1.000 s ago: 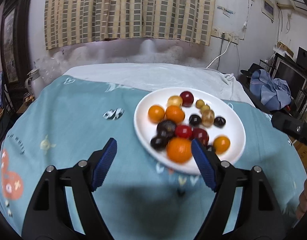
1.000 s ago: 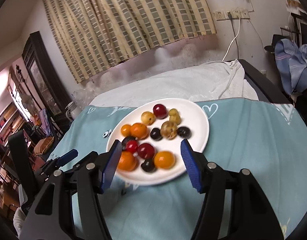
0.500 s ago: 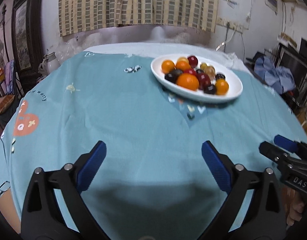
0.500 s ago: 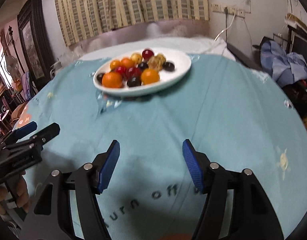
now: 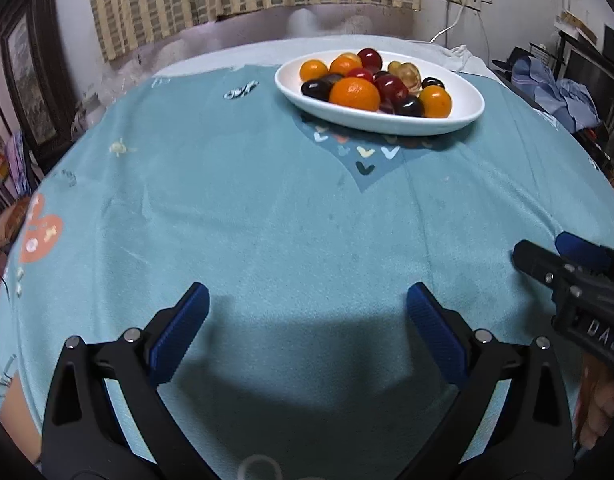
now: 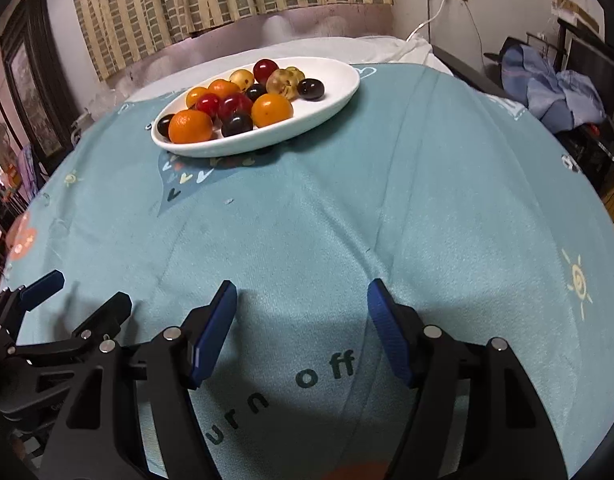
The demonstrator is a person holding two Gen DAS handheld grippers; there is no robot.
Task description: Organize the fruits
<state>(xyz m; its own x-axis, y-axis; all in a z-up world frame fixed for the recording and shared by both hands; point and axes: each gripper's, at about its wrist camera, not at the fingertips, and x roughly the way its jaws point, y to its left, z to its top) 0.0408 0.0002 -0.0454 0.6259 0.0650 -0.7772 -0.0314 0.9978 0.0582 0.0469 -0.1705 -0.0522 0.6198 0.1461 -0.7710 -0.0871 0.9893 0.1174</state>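
Both grippers (image 5: 307,300) (image 6: 301,292) agape, apparently well short of fruits (image 5: 371,84).

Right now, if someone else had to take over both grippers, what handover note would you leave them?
Left gripper: open, empty, low over the near part of the blue tablecloth.
Right gripper: open, empty, also near the front edge, beside the left one.
Fruit: all of it sits together on the white plate at the far side of the table: oranges, red fruits, dark plums and pale yellowish ones. None lies on the cloth.
Done: fruit appears gathered on the plate.
Left: possibly nothing; if sorting by kind is wanted, it is not done, as the colours are mixed.
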